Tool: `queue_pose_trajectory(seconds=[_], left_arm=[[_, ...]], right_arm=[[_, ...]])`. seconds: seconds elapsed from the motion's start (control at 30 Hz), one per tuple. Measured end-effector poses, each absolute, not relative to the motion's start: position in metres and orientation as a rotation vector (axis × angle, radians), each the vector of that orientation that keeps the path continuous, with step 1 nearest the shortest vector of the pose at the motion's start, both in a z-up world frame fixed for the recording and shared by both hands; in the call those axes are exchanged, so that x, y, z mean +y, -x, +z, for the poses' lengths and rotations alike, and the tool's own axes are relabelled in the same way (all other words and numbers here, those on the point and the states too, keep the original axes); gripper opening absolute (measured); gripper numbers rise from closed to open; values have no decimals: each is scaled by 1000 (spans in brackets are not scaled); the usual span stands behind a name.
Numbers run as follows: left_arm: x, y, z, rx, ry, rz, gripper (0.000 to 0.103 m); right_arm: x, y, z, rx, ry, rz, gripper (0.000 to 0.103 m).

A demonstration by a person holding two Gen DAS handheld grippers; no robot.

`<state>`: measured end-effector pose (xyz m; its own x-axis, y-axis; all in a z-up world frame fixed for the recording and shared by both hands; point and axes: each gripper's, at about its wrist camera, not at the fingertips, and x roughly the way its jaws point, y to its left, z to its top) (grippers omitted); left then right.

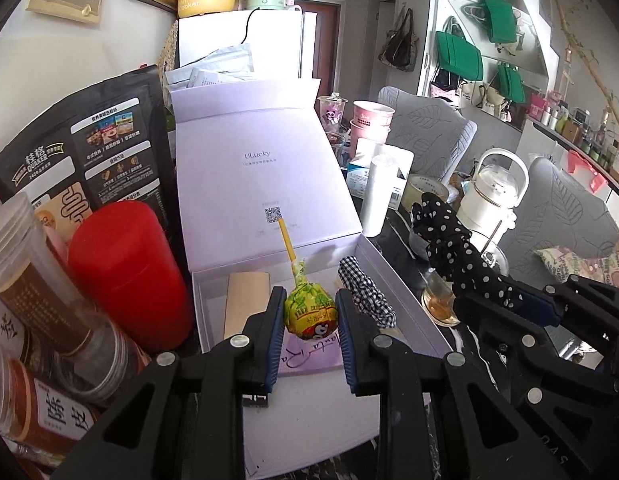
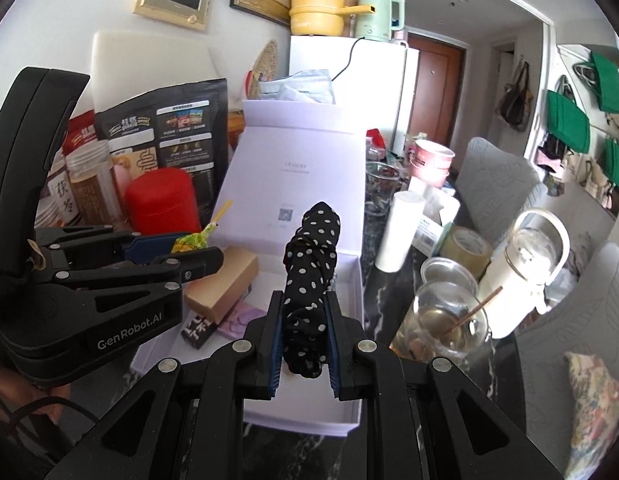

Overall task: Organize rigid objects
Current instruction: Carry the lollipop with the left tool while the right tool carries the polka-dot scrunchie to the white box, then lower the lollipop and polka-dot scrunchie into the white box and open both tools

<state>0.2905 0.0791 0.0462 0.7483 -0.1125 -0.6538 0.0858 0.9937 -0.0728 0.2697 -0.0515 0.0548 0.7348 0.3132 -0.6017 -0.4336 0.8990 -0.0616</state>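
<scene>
A: State of the left gripper (image 1: 309,312)?
B: Clamped on the lollipop (image 1: 309,310), centre frame, above the open white box (image 1: 405,304).
A: Right gripper (image 2: 302,322)?
B: Closed on the polka-dot fabric bundle (image 2: 309,272), centre frame, over the same box.

We count two grippers, the left gripper (image 1: 309,320) and the right gripper (image 2: 303,334). One white box (image 1: 405,300) stands open on the bench (image 2: 383,292), alongside one lollipop (image 1: 309,312), one polka-dot cloth (image 2: 309,264), one checked cloth (image 1: 365,296), one cardboard carton (image 2: 225,284), one red canister (image 1: 125,272), one dark oat bag (image 1: 93,152), two stacked pink cups (image 1: 369,120), one tape roll (image 2: 469,244) and one white kettle (image 1: 493,196).
</scene>
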Motion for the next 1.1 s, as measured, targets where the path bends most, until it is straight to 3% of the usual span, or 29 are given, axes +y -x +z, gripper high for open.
queue_pose_trajectory(seconds=[0.73,1.1], left_arm=[[108,-345,-14,906,-43,1,25],[103,-351,-29,912,-35,-37,25]], right_arm=[[-42,-322,-6,755,103,379,18],[-42,-326,-30,793,98,398,18]])
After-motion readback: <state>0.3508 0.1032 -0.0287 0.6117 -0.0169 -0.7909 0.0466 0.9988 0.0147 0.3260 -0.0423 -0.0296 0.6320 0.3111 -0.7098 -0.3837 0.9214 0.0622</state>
